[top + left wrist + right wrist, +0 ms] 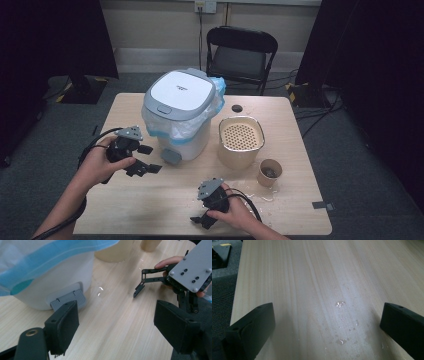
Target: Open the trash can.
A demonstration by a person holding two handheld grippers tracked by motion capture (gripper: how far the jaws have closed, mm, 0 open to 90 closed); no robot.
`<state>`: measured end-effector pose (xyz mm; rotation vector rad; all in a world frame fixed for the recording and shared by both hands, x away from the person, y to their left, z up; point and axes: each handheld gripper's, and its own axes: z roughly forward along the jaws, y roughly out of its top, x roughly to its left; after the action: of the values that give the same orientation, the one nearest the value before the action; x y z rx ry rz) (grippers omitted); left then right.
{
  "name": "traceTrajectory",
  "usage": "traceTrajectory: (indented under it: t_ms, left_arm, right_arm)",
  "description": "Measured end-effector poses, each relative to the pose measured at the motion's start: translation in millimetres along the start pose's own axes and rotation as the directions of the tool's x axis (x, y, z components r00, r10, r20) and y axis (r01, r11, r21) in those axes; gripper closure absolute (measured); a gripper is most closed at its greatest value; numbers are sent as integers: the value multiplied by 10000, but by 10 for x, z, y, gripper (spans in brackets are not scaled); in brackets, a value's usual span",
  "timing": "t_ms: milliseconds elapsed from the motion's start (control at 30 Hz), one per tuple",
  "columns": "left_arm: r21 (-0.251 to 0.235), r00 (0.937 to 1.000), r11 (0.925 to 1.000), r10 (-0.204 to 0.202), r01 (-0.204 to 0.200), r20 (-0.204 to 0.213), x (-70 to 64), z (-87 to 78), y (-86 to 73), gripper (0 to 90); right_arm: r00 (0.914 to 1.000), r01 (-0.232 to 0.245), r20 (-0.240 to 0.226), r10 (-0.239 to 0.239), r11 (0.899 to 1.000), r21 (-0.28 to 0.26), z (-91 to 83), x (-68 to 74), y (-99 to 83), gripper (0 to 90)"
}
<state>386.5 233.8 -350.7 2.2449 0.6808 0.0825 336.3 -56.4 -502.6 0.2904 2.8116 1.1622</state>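
1. In the high view, one white pedal bin [181,114] with a closed lid and a blue-edged liner was seen at the table [150,200] centre. Right of the bin stood one beige perforated tub [241,140] and one paper cup [270,172]. The left gripper [145,159] was spread, empty, beside the bin.
2. In the left gripper view, the grey pedal [68,298] was seen near the spread jaws.
3. In the right gripper view, the right gripper [327,325] was held wide, empty, over droplets [340,304].
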Motion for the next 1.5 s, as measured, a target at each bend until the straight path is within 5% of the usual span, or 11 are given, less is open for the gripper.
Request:
traceTrajectory:
  t_ms: [467,1500]
  left_arm:
    - [-217,10000,9998,7,-6,49,24,-90,156,199]
    - [-472,9974,9988,-156,123,-707,75,-346,470,208]
  right_arm:
    - [10000,-11,0,11,10000,1,1,1,0,0]
    - [10000,1,-17,-1,10000,14,-1,-1,0,0]
